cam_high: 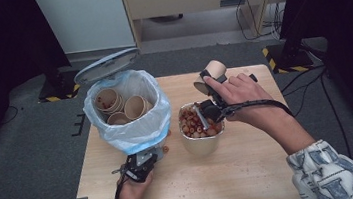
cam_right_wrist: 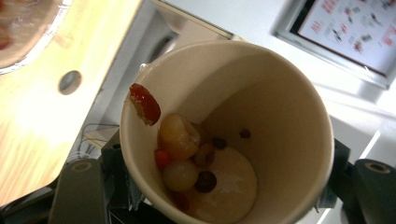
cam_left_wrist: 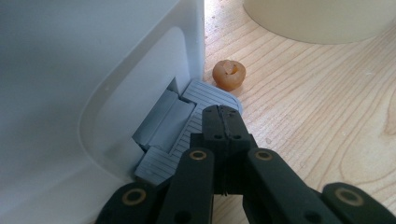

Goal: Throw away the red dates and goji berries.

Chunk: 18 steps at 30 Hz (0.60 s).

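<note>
above the big paper tub (cam_high: 201, 144) of mixed dried fruit at mid-worktop (cam_high: 254, 181): right claw (cam_high: 208, 97) clamped on a tilted paper cup (cam_high: 209, 75), sticky fruit clinging inside. at the worktop's left, left claw (cam_high: 144, 162) closed with nothing between its jaws, pressed on the grey pedal (cam_left_wrist: 187, 126) of the lid-up pedal bin (cam_high: 128, 110) with used cups inside; one stray fruit (cam_left_wrist: 229, 74) just beside the pedal.

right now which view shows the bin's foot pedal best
The left gripper view: the grey ribbed pedal sits close up under the shut left gripper. In the high view that gripper and the bin hide it.
</note>
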{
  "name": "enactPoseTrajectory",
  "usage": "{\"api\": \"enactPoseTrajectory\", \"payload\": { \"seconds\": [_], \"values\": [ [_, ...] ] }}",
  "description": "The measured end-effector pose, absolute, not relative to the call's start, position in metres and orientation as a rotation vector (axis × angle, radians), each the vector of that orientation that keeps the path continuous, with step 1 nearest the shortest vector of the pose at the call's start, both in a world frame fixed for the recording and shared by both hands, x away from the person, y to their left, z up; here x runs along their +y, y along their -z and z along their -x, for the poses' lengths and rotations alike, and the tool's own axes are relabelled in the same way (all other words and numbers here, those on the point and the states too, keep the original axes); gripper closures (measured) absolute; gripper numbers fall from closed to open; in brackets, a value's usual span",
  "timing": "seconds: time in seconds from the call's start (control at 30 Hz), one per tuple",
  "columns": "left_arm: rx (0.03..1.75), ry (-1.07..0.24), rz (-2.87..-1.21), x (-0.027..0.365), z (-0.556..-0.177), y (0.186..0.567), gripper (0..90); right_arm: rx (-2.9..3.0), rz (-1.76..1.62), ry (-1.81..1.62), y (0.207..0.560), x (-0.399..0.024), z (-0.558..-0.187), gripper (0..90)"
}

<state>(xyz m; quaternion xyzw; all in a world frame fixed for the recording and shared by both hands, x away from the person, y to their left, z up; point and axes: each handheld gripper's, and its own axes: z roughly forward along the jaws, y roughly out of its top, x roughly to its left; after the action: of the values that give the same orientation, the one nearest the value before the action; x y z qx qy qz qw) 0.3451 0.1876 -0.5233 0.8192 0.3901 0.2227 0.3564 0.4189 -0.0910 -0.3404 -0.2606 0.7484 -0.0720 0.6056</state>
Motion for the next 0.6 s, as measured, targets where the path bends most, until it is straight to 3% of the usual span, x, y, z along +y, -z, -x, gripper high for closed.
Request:
{"api": "enactPoseTrajectory", "payload": {
  "seconds": [0.4,0.53,0.6],
  "values": [
    [1.008,-0.573,-2.116,0.188,-0.345,0.523,89.9,1.687,0.552,0.162,0.320,-0.098,-0.417,29.7],
    [1.012,-0.570,-2.103,0.187,-0.345,0.524,89.9,1.729,0.776,0.330,0.367,-0.079,-0.414,29.9],
    [1.003,-0.571,-2.121,0.188,-0.345,0.523,89.9,1.721,0.727,0.273,0.368,-0.075,-0.415,29.9]
  ]
}}
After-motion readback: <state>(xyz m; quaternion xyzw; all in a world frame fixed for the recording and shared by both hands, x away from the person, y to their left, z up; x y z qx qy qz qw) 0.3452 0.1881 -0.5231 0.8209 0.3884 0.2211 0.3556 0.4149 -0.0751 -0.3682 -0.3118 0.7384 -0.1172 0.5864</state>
